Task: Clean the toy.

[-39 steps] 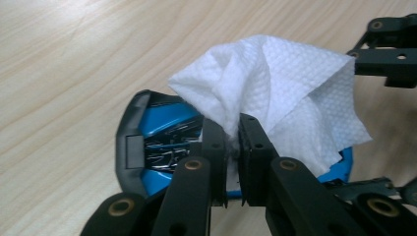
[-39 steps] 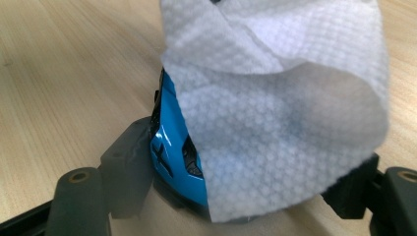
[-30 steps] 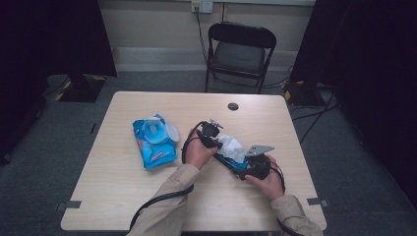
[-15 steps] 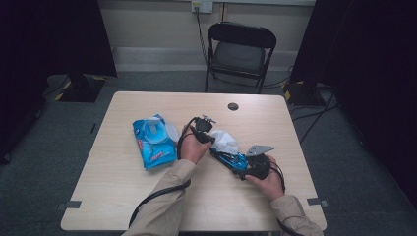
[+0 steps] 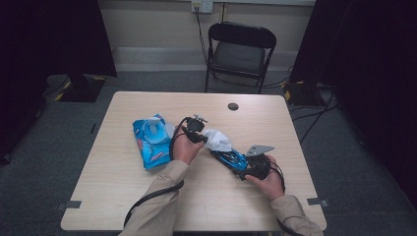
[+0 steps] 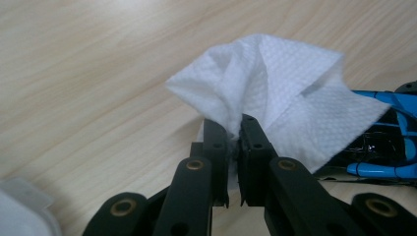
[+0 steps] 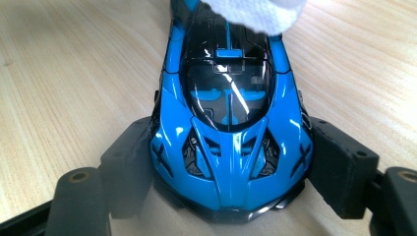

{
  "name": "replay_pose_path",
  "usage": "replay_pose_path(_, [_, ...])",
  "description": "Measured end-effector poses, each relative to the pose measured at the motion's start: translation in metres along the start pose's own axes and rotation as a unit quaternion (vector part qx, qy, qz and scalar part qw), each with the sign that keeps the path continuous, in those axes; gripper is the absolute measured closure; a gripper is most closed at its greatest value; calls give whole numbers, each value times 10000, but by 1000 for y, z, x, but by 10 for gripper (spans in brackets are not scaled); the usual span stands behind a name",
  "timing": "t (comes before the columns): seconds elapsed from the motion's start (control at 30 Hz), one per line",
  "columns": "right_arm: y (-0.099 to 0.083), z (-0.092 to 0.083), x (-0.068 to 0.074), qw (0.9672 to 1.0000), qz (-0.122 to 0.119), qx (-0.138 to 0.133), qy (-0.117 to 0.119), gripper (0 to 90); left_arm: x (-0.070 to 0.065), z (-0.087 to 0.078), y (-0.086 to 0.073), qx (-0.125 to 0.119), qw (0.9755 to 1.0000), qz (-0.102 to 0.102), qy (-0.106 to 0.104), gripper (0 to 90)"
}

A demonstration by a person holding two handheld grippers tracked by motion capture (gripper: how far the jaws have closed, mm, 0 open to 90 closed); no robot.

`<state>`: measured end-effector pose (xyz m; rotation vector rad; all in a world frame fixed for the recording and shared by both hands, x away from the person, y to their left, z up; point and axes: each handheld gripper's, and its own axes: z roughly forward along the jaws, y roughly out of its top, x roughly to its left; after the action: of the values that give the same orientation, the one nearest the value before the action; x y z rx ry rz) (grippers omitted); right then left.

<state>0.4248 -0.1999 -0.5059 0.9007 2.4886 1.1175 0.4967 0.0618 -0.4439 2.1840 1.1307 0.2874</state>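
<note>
my left gripper (image 6: 234, 123) is pinched tight on a white wet wipe (image 6: 275, 93), which bunches up above the jaws and drapes over one end of the blue toy sports car (image 7: 231, 108). my right gripper (image 7: 231, 172) clamps that car by its flanks, pads pressing both sides, holding it near the middle of the wooden table (image 5: 123, 196). to the left of my left hand (image 5: 186, 147) lies a blue wet-wipe pack (image 5: 150, 140), just beside it. a small dark disc (image 5: 233, 106) sits farther off near the table's far edge, with a folding chair (image 5: 241, 51) beyond.

No lettering is legible, even on the blue wipes pack (image 5: 150, 141).
</note>
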Motion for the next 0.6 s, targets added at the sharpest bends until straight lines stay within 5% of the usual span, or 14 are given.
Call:
replay_pose_path(0.2, [0, 0, 0, 10000, 2, -2, 0, 254, -3, -26, 4, -307, 9991, 0, -289, 843])
replay_pose_path(0.3, [0, 0, 0, 10000, 3, -1, 1, 254, -16, -35, 6, -412, 9977, 104, -536, 842])
replay_pose_path(0.6, [0, 0, 0, 10000, 5, -1, -1, 254, -49, -32, 5, -408, 9936, 423, -964, 843])
